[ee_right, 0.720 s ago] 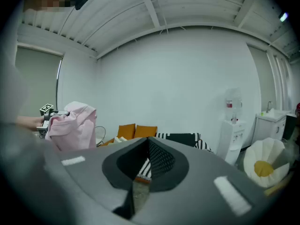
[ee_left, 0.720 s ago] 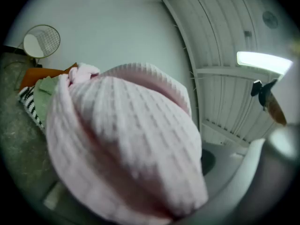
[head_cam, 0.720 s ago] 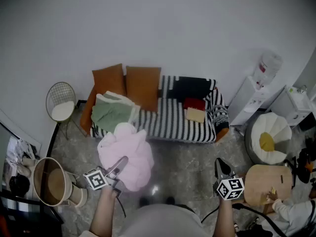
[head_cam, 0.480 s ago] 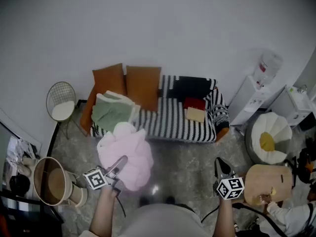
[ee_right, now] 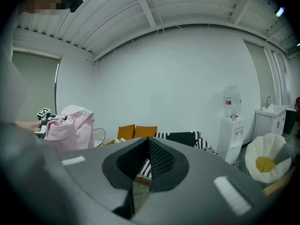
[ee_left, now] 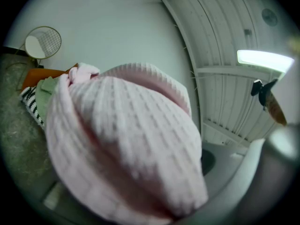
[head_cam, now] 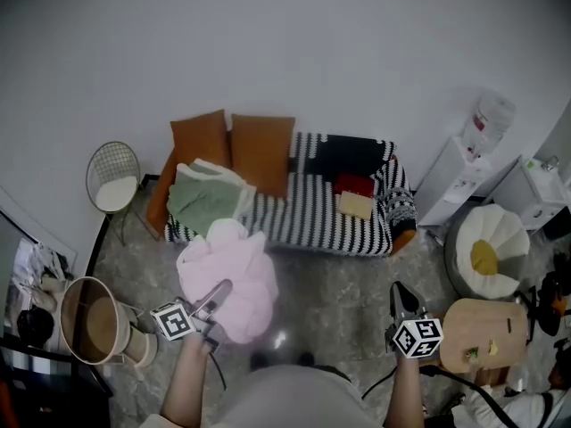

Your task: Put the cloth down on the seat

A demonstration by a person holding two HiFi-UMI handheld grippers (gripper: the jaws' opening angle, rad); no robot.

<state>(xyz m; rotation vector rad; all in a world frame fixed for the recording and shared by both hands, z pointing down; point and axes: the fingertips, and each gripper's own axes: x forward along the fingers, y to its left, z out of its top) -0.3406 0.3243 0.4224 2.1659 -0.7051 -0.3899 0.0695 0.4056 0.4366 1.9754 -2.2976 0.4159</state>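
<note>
A bulky pink knitted cloth (head_cam: 227,279) hangs bunched in front of me, over the floor short of the sofa. My left gripper (head_cam: 214,294) is shut on the cloth's lower edge. In the left gripper view the cloth (ee_left: 126,139) fills most of the picture and hides the jaws. The black-and-white striped sofa seat (head_cam: 308,217) lies beyond the cloth. My right gripper (head_cam: 399,297) is held low at the right, shut, its tips (ee_right: 146,142) meeting with nothing between them. From that side the cloth (ee_right: 70,123) shows at the left.
On the sofa are two orange cushions (head_cam: 234,150), a folded green cloth (head_cam: 203,201), a black cloth (head_cam: 350,157) and small red and beige items (head_cam: 355,196). A wire chair (head_cam: 114,185) and a round bin (head_cam: 89,324) stand left. A water dispenser (head_cam: 464,163), flower cushion (head_cam: 486,252) and wooden stool (head_cam: 482,333) stand right.
The view has shifted a little to the right. Both grippers and the pink cloth keep their places. A person's arm at the lower right has drawn back.
</note>
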